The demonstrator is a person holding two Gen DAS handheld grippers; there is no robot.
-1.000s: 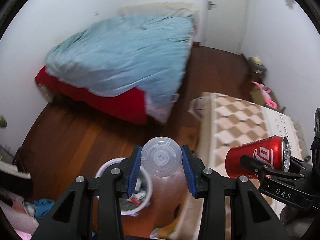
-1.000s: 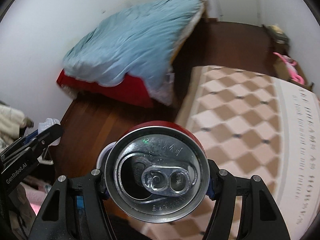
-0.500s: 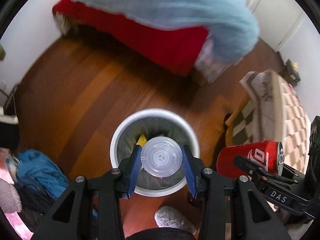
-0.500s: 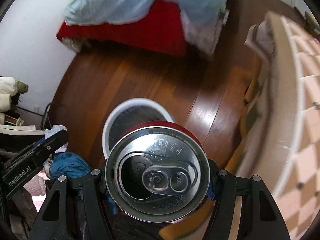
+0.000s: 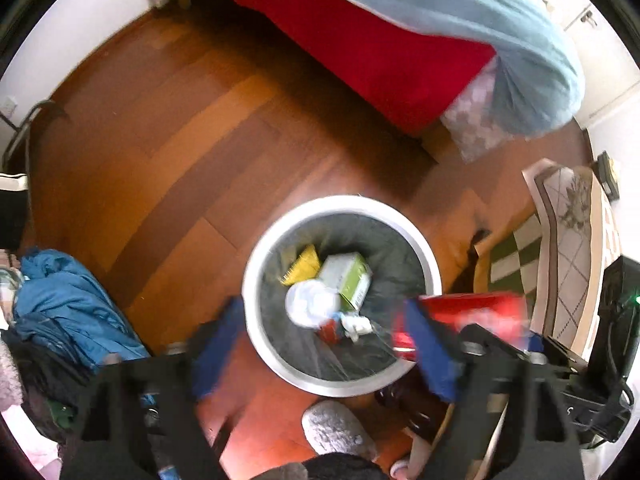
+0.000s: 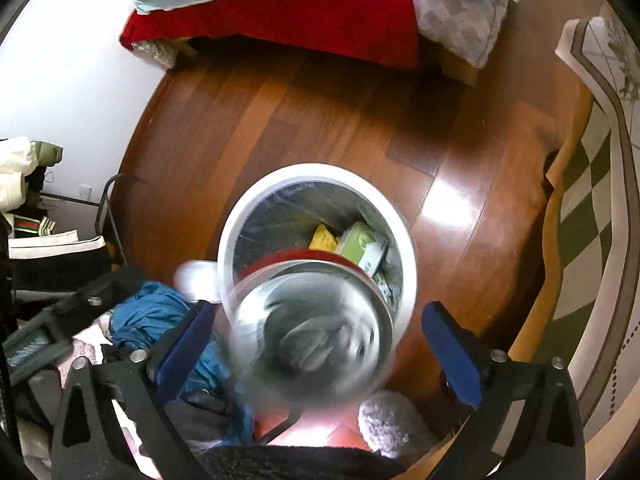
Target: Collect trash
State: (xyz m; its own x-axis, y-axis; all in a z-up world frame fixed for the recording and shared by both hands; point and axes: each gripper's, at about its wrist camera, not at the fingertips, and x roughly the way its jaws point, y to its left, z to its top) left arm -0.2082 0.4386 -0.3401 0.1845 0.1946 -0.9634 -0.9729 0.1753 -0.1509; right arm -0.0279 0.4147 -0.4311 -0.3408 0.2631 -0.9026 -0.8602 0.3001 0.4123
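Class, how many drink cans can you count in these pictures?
1. The red can, blurred, sits between the fingers of the open right gripper, over the edge of the bin. Others may be hidden under the bin's trash.

Even indoor light fills my feeds; glare flares on the wooden floor at three o'clock. Motion blur smears the red can, sharp nowhere, and the left gripper. Fisheye bending darkens every rim into black corners.

no legible text, labels all blurred
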